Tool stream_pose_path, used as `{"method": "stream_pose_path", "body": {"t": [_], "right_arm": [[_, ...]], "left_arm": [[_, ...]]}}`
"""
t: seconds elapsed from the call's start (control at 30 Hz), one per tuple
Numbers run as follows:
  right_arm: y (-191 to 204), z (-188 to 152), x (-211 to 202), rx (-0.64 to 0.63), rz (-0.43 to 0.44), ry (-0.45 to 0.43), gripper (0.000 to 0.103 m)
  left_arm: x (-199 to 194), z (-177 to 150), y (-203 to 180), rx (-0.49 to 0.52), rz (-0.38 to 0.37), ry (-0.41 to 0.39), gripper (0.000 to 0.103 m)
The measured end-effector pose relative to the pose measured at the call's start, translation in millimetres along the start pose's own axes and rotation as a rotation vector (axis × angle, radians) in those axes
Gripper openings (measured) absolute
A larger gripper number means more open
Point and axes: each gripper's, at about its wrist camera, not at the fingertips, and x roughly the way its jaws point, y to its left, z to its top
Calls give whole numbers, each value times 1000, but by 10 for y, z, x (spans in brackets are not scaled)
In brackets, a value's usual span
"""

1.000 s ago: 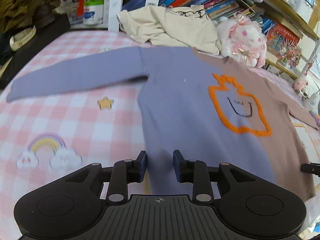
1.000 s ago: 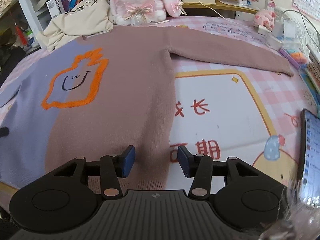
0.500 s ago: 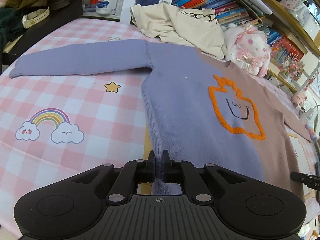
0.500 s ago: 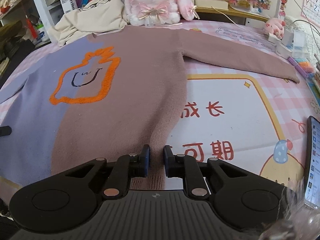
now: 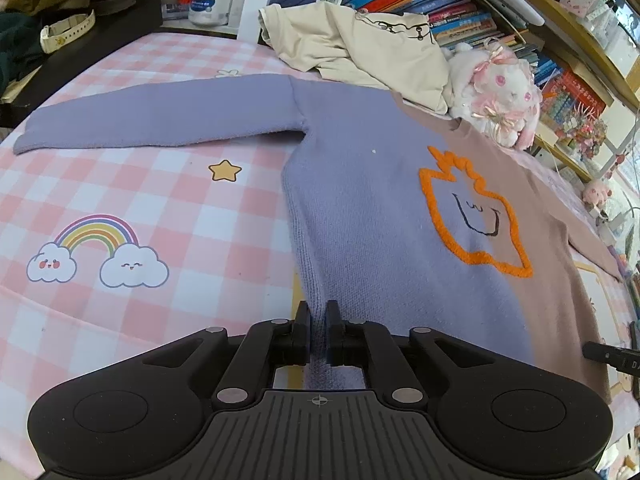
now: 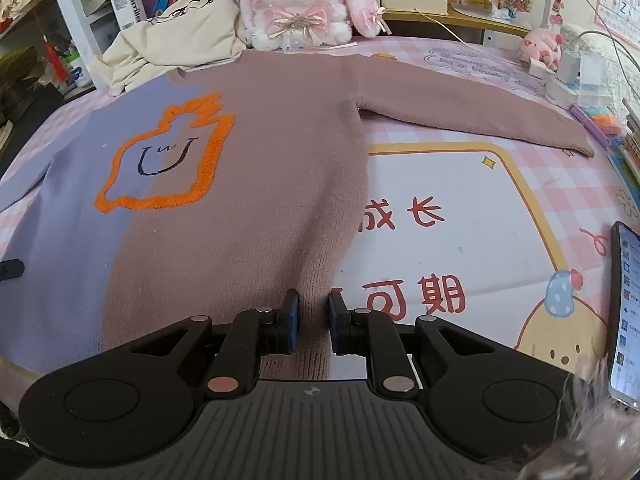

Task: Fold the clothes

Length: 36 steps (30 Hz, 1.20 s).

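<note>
A knit sweater, half lilac (image 5: 360,200) and half dusty pink (image 6: 256,208), lies face up with an orange outlined face on the chest and both sleeves spread out. My left gripper (image 5: 318,330) is shut on the lilac bottom-left corner of the hem. My right gripper (image 6: 313,322) is shut on the pink bottom-right corner of the hem, which bunches up between the jaws. The hem edge under both grippers is hidden.
A cream garment (image 5: 360,52) and a pink plush rabbit (image 6: 304,4) lie past the collar. Bookshelves (image 5: 440,4) stand behind. A phone (image 6: 624,312) lies at the right edge. Small boxes and a cable (image 6: 568,68) sit near the pink sleeve's cuff.
Both grippers closed from open onto the sweater's bottom corners. The fabric now rises a little between the jaws and the view has drawn back slightly.
</note>
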Motion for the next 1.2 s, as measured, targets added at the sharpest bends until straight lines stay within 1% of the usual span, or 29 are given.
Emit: {"method": "stream_pose_path", "body": {"t": [0.07, 0.1, 0.13, 0.17, 0.2, 0.23, 0.27, 0.3, 0.33, 0.37, 0.43, 0.53, 0.67, 0.7, 0.77, 0.93, 1.2], "right_arm": [[-22, 3, -12, 19, -9, -4, 23], [-34, 5, -21, 29, -14, -8, 28], [-42, 7, -36, 38, -16, -15, 37], [-43, 10, -55, 45, -20, -25, 42], [-43, 11, -74, 50, -24, -35, 51], [-37, 9, -94, 49, -32, -45, 53], [-22, 9, -110, 44, -38, -53, 57], [-8, 8, -125, 39, -46, -61, 65], [4, 6, -136, 35, -57, -67, 71], [16, -1, -148, 30, -65, -73, 72], [41, -17, -171, 20, -82, -85, 81], [68, -38, -188, 10, -97, -94, 83], [132, -52, -176, -10, -97, -90, 84], [153, -54, -172, -16, -95, -89, 85], [196, -57, -163, -30, -92, -86, 86], [321, -33, -131, -71, -85, -82, 91], [502, 28, -36, -119, -61, -70, 92]], "left_arm": [[-4, 2, -39, 11, 24, 1, 15], [-8, 2, -79, 27, 44, 1, 18], [-18, 0, -133, 54, 64, -3, 25], [-35, -4, -182, 80, 73, -11, 33], [-56, -9, -224, 101, 72, -24, 38], [-79, -15, -265, 120, 71, -37, 48], [-106, -20, -298, 136, 69, -52, 56], [-132, -23, -325, 151, 67, -67, 58], [-153, -23, -348, 165, 65, -79, 63], [-172, -22, -371, 177, 63, -91, 66], [-197, -24, -403, 193, 57, -103, 67], [-202, -36, -422, 201, 48, -105, 67], [-197, -54, -423, 202, 50, -98, 67], [-200, -59, -413, 200, 53, -97, 69], [-208, -67, -390, 197, 58, -97, 76], [-235, -82, -283, 163, 71, -97, 78], [-277, -83, -42, 84, 105, -100, 81]]}}
